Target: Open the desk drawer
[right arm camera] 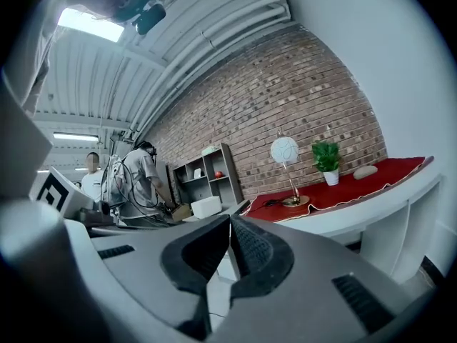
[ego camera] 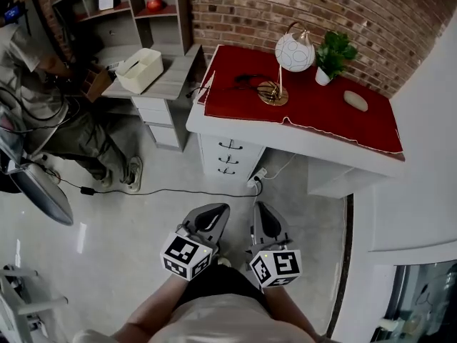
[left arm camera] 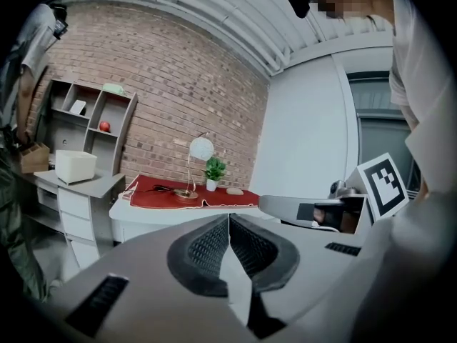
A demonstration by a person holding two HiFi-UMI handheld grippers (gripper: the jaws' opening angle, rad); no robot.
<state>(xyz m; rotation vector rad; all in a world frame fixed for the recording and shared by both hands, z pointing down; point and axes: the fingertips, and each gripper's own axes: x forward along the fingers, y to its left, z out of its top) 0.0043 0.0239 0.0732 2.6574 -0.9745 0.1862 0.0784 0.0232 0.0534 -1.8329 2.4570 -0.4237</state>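
While we hold both tools low before us, the left gripper (ego camera: 215, 213) and the right gripper (ego camera: 263, 213) sit side by side, each with its jaws pressed together and empty. Past them on the grey floor (ego camera: 143, 227) lies a white plug strip (ego camera: 255, 181). Behind it stands the white desk (ego camera: 307, 147), well apart from our grippers. Its three drawers (ego camera: 228, 157) are stacked at the left end, all shut flush. A red cloth (ego camera: 235, 91) covers the desktop, bearing a globe lamp (ego camera: 294, 52), a potted plant (ego camera: 334, 54) and a pale pebble-like object (ego camera: 355, 100). Farthest off is the brick wall (ego camera: 257, 6).
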